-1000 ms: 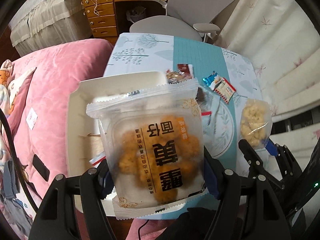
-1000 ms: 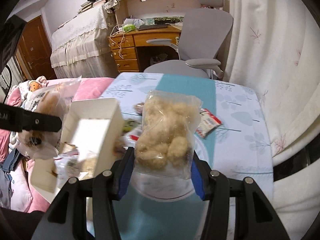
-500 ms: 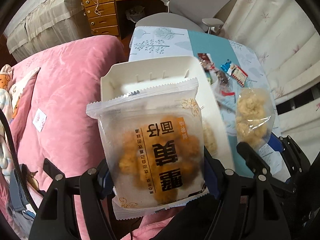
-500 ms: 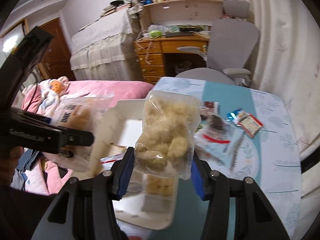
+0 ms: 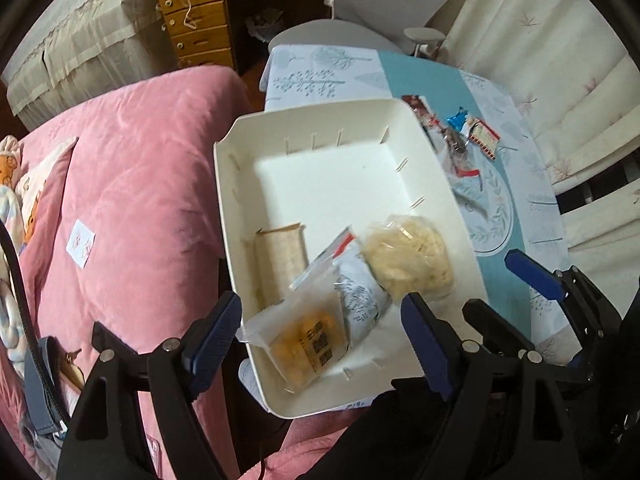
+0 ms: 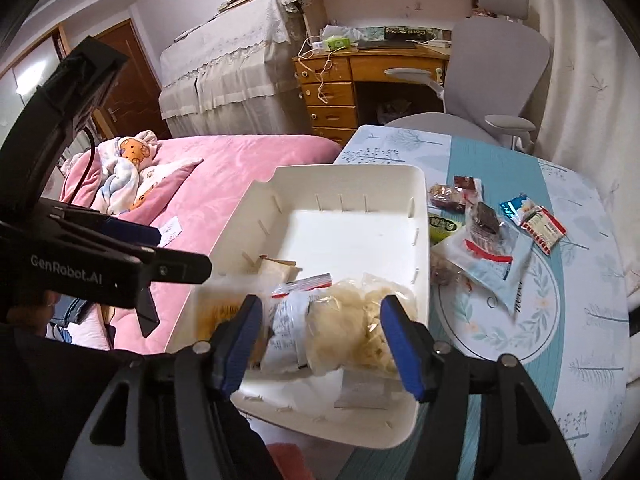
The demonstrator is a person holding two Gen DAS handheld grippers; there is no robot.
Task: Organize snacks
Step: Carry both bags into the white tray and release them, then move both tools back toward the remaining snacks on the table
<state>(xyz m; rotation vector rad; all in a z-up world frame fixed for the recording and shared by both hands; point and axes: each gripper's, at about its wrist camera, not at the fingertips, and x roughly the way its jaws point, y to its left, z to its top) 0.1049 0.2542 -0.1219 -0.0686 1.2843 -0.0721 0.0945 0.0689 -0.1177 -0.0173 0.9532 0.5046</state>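
Both tools hung over the white bin, which sat at the bench's edge beside the pink bed. The left tool had just been opening; its blue pads stood wide of the orange snack bag, which lay loose on the bin floor under them. The right tool had just been opening too, its pads clear on either side of the pale puffed-snack bag, which rested in the bin's near corner. Neither tool held anything.

I counted four packets in the bin: the orange bag, the pale bag, a white printed packet between them, and a flat tan packet by the left wall. On the bench to the right lay a loose heap of wrapped snacks, perhaps six or seven, though they overlapped too much to be sure. One grey chair stood beyond the bench.
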